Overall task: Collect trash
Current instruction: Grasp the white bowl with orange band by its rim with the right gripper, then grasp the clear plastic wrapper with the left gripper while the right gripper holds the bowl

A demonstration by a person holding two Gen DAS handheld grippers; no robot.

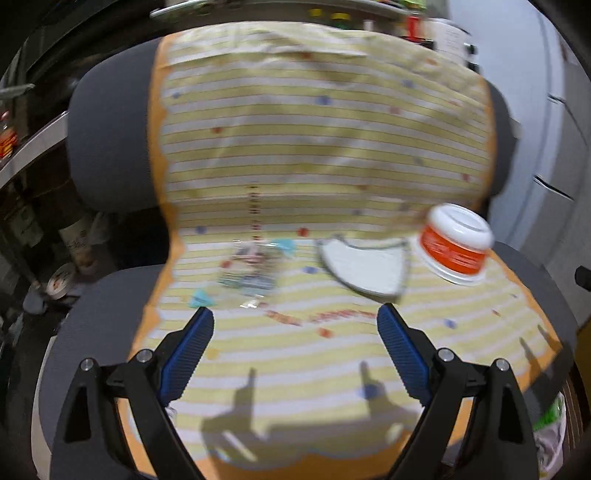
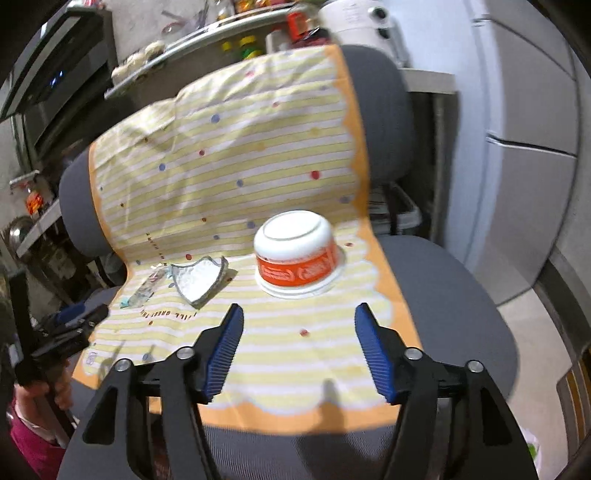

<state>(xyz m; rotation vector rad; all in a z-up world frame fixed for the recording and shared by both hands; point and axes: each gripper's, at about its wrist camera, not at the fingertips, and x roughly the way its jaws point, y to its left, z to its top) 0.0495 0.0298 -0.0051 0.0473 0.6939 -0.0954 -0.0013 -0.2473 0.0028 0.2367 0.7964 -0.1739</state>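
An upturned white cup with an orange label (image 2: 297,256) stands on a yellow striped cloth (image 2: 229,177) laid over a grey chair. It also shows in the left wrist view (image 1: 456,243). A torn foil lid (image 2: 199,277) lies left of it, also in the left wrist view (image 1: 365,267). A clear plastic wrapper (image 2: 146,288) lies further left, also in the left wrist view (image 1: 251,269). My right gripper (image 2: 299,315) is open and empty just in front of the cup. My left gripper (image 1: 295,319) is open and empty, in front of the lid and wrapper; it shows at the left of the right wrist view (image 2: 79,319).
The grey chair seat (image 2: 454,295) extends right of the cloth. Cluttered metal shelves (image 2: 207,33) stand behind the chair. A white cabinet (image 2: 524,129) is at the right. A bag (image 1: 554,432) hangs at the chair's right front.
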